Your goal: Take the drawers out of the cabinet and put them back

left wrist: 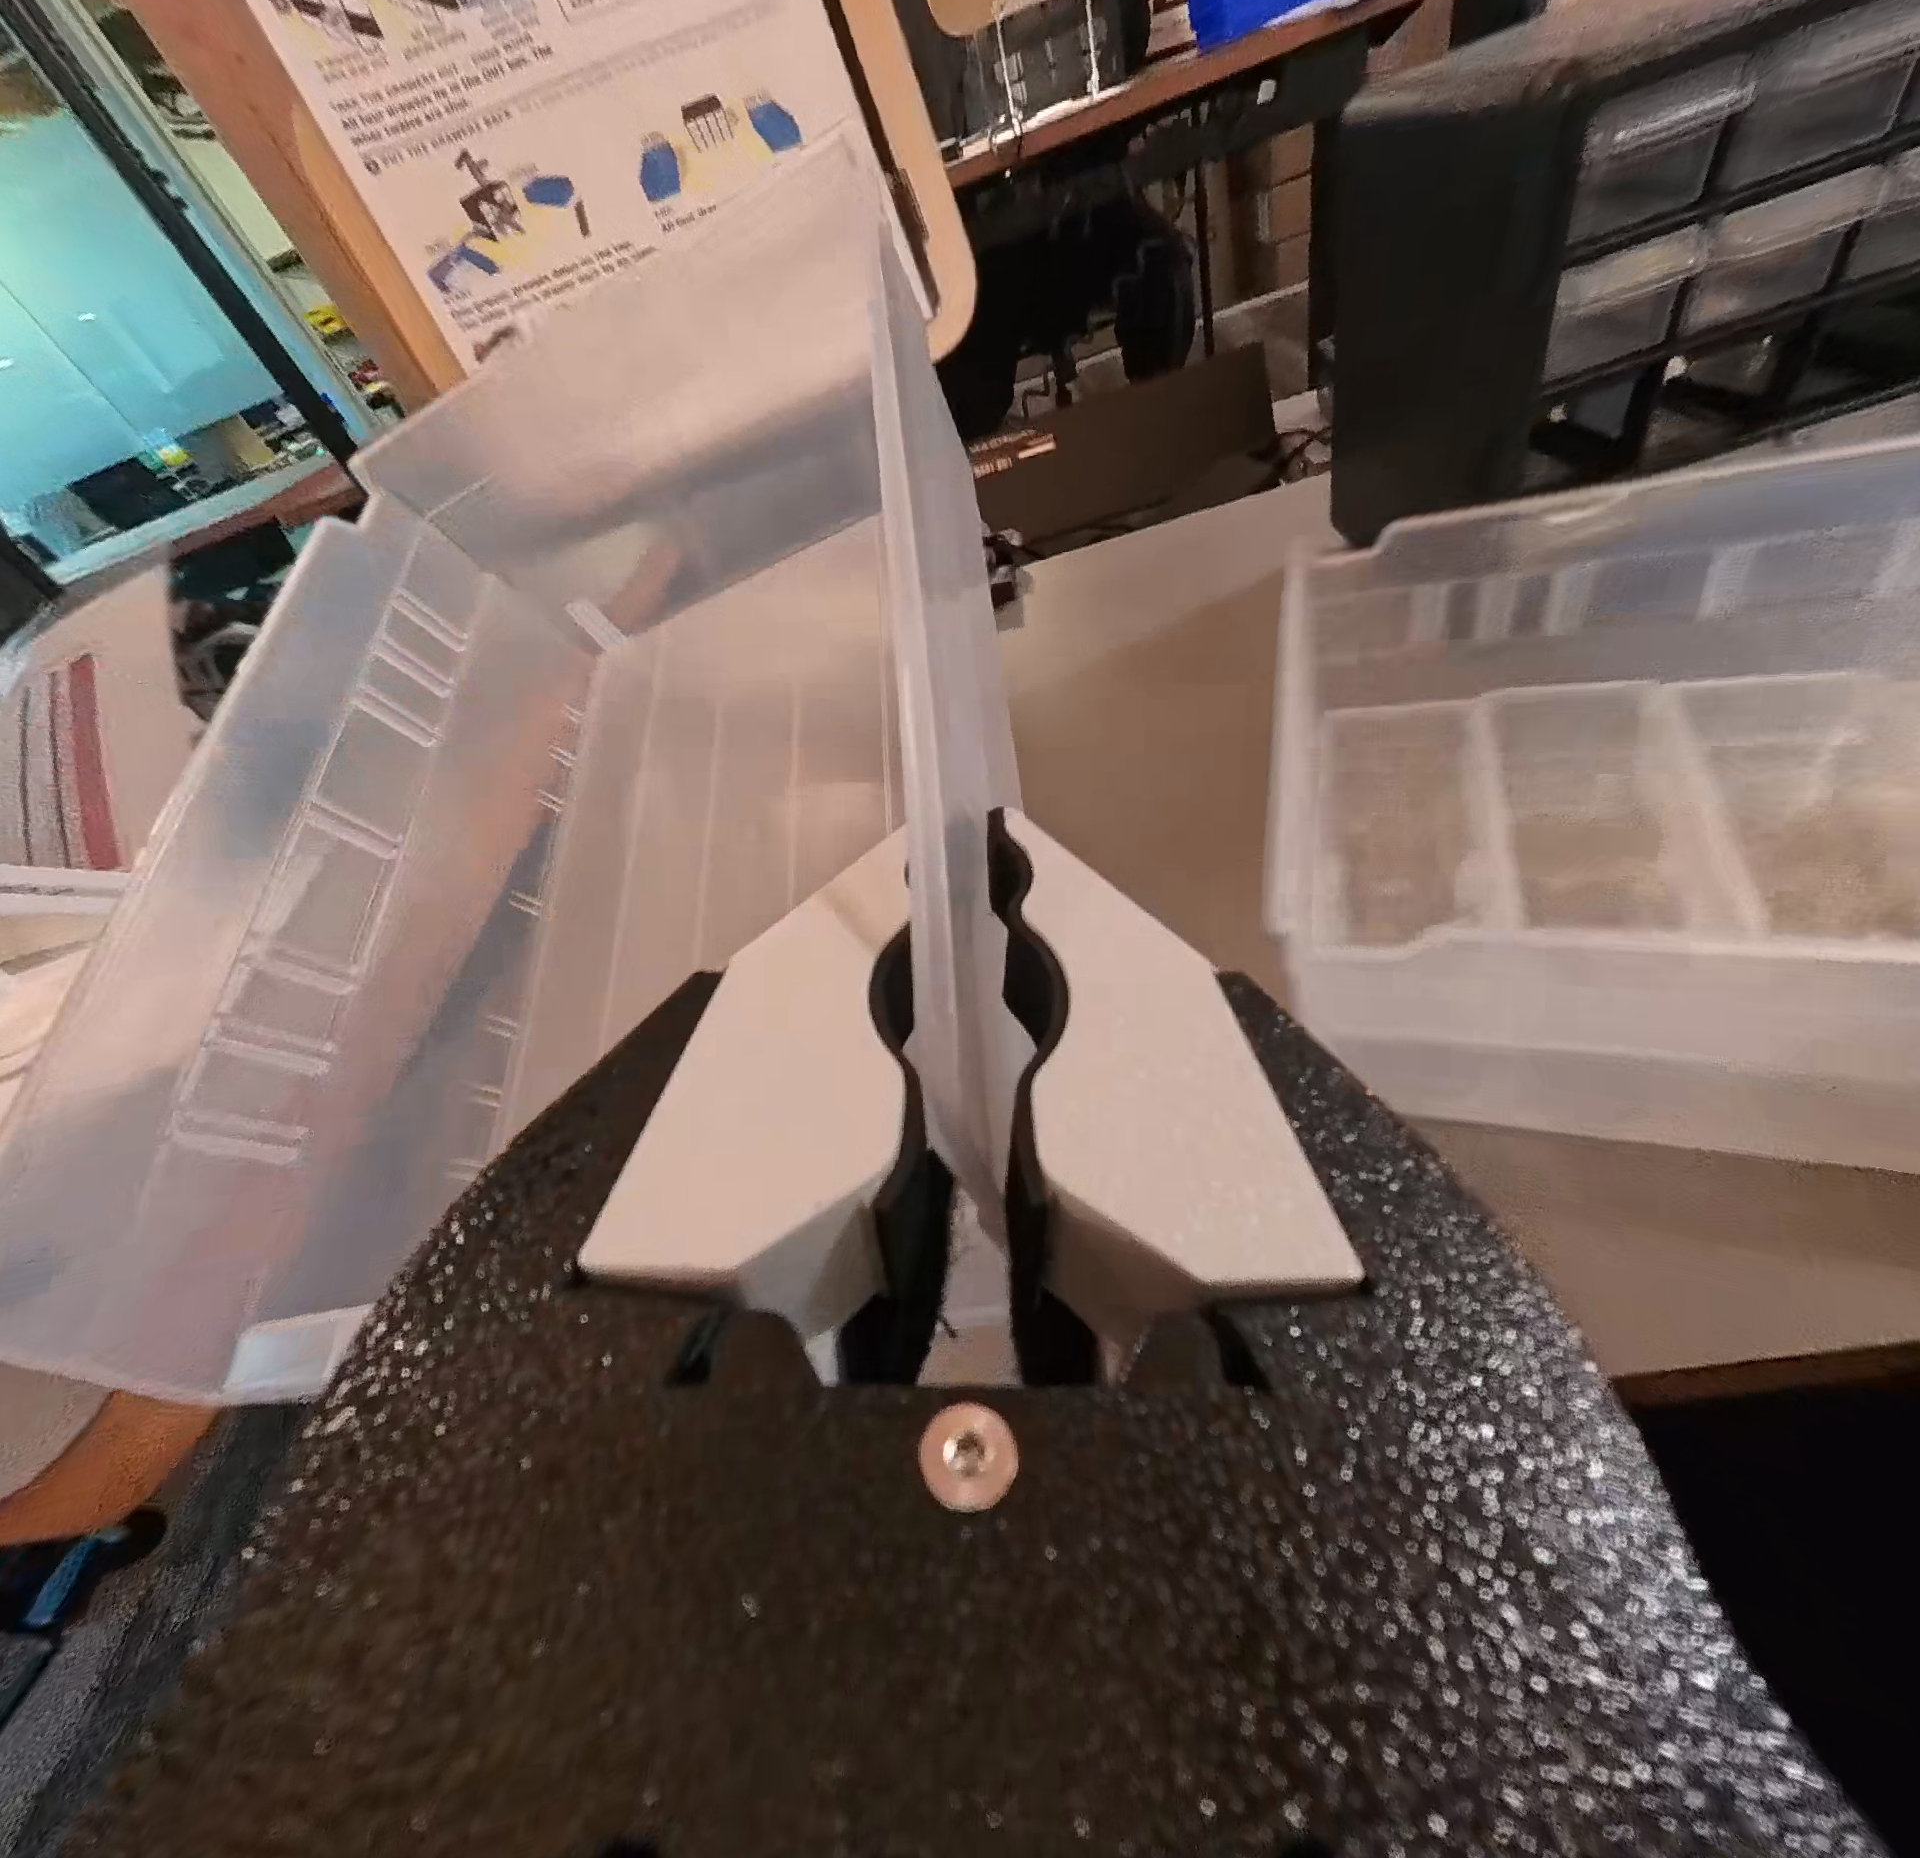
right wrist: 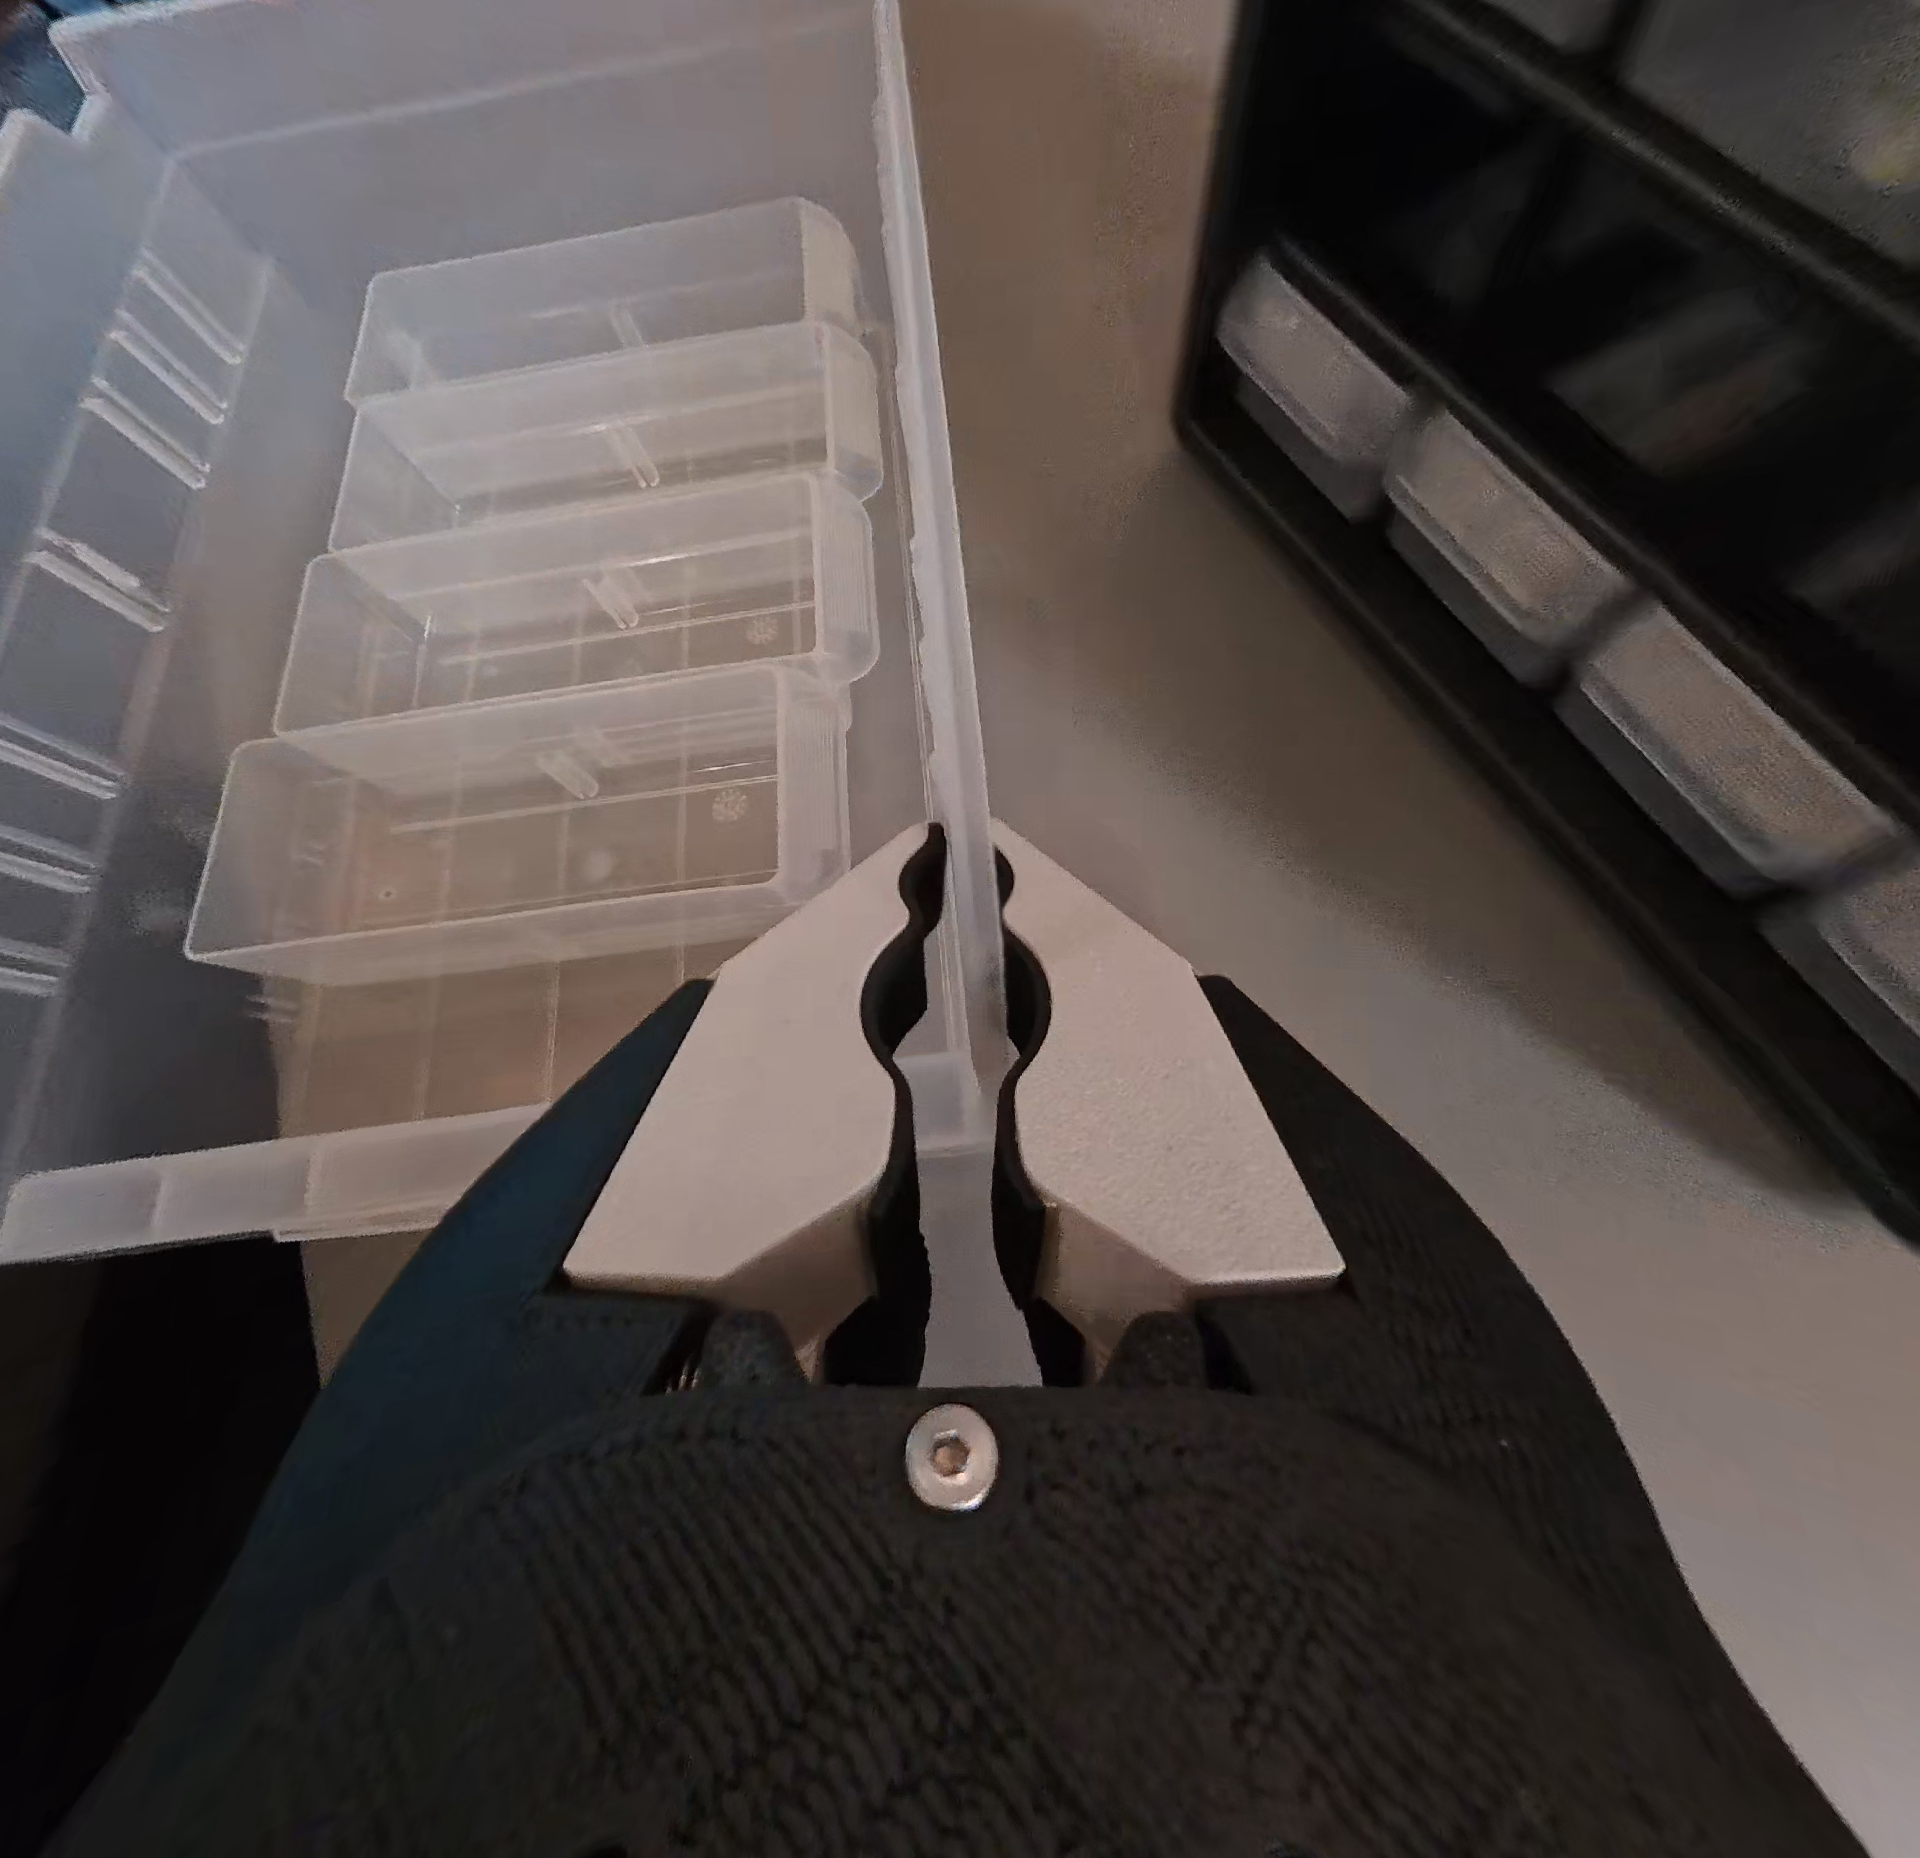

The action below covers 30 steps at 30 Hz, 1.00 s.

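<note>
White tabletop [right wrist: 1299, 873], cluttered workshop behind. Left gripper [left wrist: 961, 935] pinches empty bin [left wrist: 520, 873] wall; right gripper [right wrist: 961, 935] pinches bin [right wrist: 312, 281] wall, four drawers [right wrist: 582, 655] inside at its left. Cabinet [right wrist: 1558, 406] front-right.

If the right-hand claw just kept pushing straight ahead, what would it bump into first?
The right gripper is already clamped on the side wall of a clear bin, so it would just slide along that wall. Beyond the wall's far end, depth is unclear.
</note>
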### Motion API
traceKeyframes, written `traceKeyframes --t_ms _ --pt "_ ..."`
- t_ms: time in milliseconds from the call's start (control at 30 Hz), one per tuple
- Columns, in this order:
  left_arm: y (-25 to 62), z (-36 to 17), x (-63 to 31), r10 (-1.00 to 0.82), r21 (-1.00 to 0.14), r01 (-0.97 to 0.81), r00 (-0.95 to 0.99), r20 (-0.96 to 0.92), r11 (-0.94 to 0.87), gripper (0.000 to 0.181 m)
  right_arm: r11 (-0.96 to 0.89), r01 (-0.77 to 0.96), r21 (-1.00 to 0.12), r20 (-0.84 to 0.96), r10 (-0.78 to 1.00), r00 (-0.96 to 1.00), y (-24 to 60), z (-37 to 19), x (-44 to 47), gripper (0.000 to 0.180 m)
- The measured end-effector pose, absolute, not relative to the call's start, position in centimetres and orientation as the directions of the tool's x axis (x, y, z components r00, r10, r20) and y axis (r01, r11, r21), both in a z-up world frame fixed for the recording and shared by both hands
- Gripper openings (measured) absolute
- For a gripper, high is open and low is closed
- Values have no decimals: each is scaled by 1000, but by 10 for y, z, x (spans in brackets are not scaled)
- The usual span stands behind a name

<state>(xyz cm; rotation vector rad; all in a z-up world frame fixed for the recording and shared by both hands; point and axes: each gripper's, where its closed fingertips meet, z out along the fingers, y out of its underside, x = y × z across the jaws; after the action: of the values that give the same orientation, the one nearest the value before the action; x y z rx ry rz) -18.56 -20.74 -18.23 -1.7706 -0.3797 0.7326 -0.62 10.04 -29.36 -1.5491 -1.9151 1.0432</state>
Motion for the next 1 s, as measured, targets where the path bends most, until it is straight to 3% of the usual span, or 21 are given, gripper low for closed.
traceKeyframes --t_ms 167,367,567,700,867,1000 --pt "-226 -167 -188 633 -955 -118 726 -270 -272 4 48 561 -826 -85 974 -209 56 -291 -82 2" --pt "-229 -168 -188 646 -946 -138 701 -303 -294 4 -67 480 -875 -64 998 23 43 -293 -137 3" --pt "-215 -154 -169 625 -949 -191 717 -308 -249 4 -10 339 -941 -77 980 -184 -41 -281 -160 34" --pt "-202 -134 -146 593 -941 -258 731 -339 -220 4 12 60 -998 0 982 -188 -36 -228 -124 53" --pt "-162 -102 -90 473 -935 -344 811 -344 -90 4 270 -185 -945 232 951 203 62 -162 0 57" --pt "-117 -75 -34 254 -961 -251 943 -216 116 3 467 -105 -878 335 756 563 151 -133 120 67"
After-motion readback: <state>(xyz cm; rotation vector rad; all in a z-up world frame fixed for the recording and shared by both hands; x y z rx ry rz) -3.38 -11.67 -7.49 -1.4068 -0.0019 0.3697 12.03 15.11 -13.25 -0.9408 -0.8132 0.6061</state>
